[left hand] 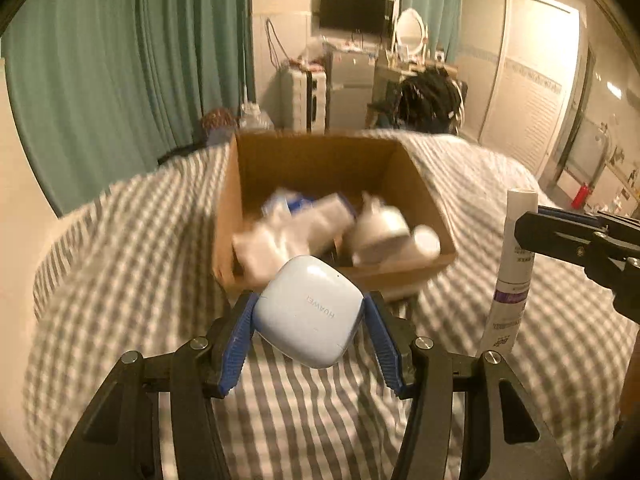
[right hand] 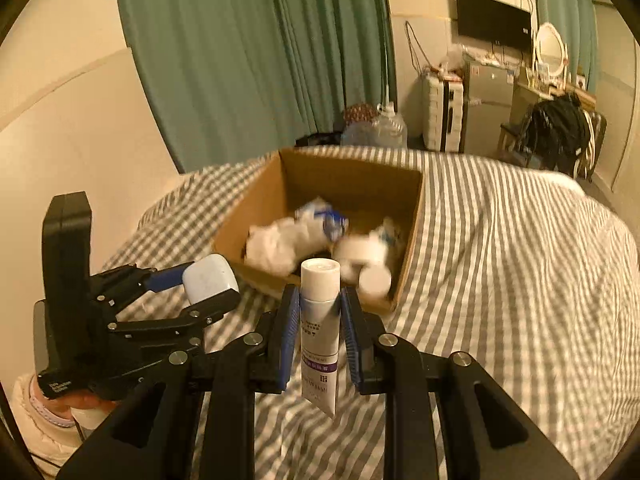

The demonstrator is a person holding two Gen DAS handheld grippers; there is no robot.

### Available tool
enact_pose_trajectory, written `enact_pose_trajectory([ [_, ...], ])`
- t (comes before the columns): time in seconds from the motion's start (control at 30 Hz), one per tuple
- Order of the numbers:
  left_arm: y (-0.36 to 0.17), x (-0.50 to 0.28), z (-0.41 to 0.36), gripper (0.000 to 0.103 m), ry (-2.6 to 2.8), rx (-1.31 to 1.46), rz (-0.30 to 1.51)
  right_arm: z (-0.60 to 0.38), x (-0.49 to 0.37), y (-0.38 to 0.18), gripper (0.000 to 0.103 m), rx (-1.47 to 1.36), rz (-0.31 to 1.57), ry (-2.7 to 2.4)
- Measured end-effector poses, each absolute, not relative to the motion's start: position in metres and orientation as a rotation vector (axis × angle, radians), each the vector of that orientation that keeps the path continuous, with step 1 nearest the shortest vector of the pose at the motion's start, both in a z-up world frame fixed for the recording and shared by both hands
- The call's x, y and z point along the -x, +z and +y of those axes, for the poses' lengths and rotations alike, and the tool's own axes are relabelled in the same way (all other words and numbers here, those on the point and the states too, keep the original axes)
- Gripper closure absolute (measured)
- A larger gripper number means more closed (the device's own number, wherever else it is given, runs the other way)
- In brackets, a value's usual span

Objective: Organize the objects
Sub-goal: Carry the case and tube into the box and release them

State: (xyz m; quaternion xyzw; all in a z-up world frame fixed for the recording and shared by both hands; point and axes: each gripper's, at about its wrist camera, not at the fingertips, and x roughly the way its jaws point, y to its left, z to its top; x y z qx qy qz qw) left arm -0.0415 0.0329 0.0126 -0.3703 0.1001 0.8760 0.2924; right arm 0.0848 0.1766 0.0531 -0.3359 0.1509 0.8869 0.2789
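So, left cam first. The left gripper (left hand: 311,312) is pinching a small white earbud case (left hand: 310,314) w/ its two blue fingers (left hand: 239,344), one on each side. The case is up in the air, just in front of the near wall of the cardboard box (left hand: 228,216). The box sits on a bed with a grey and white striped sheet (left hand: 132,248). Inside the box are white bottles and packs (left hand: 332,228), but they look blurry, so I can't tell what each one is. To the right of the box stands a white tube (left hand: 510,264), held by the right gripper (left hand: 520,234) coming in from the side.

Now the right cam. The right gripper (right hand: 320,320) squeezes the tube (right hand: 319,328) between its blue fingers (right hand: 291,336). The tube is upright, cap on top, in the air just in front of the box (right hand: 256,216). To the left of the box, the left gripper (right hand: 212,284) has the case (right hand: 208,278) pinched too.

How far along? I think a good bit is done, since some things already lie in the box. These 2 things are not in yet. Both are near the box, so prob they go over the wall and get let go next. No other loose things show on the sheet, but not all of the bed is in view.
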Motion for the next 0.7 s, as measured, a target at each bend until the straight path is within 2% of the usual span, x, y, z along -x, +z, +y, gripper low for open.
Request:
enact_pose_trajectory([
  [0.13, 0.039, 0.061, 0.034, 0.047, 2.370, 0.919, 0.255, 0.192, -0.071, 0.078, 0.082, 0.864, 0.375, 2.400],
  [0.33, 0.059, 0.090, 0.048, 0.047, 2.395, 0.864, 0.245, 0.232, -0.044, 0.096, 0.082, 0.851, 0.447, 2.413],
  [0.53, 0.055, 0.117, 0.070, 0.047, 2.393, 0.865, 0.291, 0.268, -0.014, 0.089, 0.082, 0.915, 0.483, 2.393],
  [0.7, 0.031, 0.141, 0.086, 0.047, 2.376, 0.921, 0.317, 0.291, 0.006, 0.068, 0.082, 0.981, 0.494, 2.356],
])
